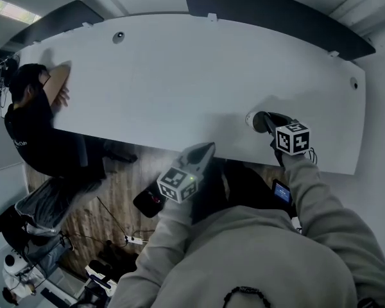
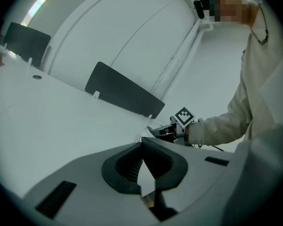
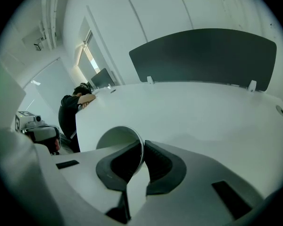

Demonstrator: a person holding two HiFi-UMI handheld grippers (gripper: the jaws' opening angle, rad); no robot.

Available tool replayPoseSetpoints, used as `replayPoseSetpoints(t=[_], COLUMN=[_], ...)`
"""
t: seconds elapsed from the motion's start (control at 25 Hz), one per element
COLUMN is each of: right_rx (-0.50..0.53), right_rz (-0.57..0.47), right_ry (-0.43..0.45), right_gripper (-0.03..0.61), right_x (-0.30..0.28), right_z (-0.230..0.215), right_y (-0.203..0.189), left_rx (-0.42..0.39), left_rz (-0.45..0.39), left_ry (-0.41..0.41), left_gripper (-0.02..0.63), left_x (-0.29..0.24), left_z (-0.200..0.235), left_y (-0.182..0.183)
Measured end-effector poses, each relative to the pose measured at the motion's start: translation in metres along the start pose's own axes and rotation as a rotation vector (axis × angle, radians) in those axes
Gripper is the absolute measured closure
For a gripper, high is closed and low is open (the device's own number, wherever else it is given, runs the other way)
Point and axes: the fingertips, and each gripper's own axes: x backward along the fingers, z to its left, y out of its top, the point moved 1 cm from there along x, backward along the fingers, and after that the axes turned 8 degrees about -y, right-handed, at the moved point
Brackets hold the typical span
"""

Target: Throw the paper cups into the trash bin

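A white paper cup (image 1: 251, 119) stands on the white table (image 1: 179, 76) near its front right edge. My right gripper (image 1: 258, 121) is shut on the cup's wall. In the right gripper view the cup (image 3: 117, 138) has its rim pinched between the two dark pads (image 3: 158, 161), with its open mouth to the left of the jaws. My left gripper (image 1: 204, 151) hovers at the table's near edge, left of the right one. In the left gripper view its jaws meet at the tips (image 2: 142, 143) with nothing between them, and the right gripper (image 2: 166, 132) shows beyond.
A person (image 1: 38, 127) leans on the table's left end with the head on an arm. Dark divider panels (image 1: 269, 11) stand along the far edge. Round cable holes (image 1: 118, 36) sit in the tabletop. Wooden floor (image 1: 119, 191) with cables lies below the near edge.
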Motion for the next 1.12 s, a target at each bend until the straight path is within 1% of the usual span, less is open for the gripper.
replayPoseSetpoints(t=[0.16, 0.36, 0.52, 0.72, 0.84, 1.12], right_rx=[-0.003, -0.017, -0.02, -0.022, -0.003, 0.017], right_rz=[-0.022, -0.029, -0.041, -0.063, -0.068, -0.101], right_ry=[0.026, 0.007, 0.007, 0.012, 0.016, 0.031], right_gripper=[0.535, 0.535, 0.534, 0.534, 0.535, 0.535], right_x=[0.009, 0.024, 0.034, 0.044, 0.049, 0.055], right_z=[0.003, -0.014, -0.014, -0.018, -0.02, -0.02], right_y=[0.002, 0.004, 0.006, 0.012, 0.017, 0.043], left_rx=[-0.007, -0.019, -0.028, -0.059, -0.085, -0.138], left_rz=[0.001, -0.005, -0.008, -0.005, -0.001, 0.006], left_ry=[0.001, -0.008, -0.016, -0.02, -0.011, -0.036], left_gripper=[0.624, 0.624, 0.624, 0.624, 0.624, 0.624], left_x=[0.008, 0.002, 0.001, -0.002, -0.001, -0.003], left_z=[-0.001, -0.006, -0.008, -0.012, -0.012, -0.016], left_y=[0.004, 0.012, 0.019, 0.031, 0.041, 0.069])
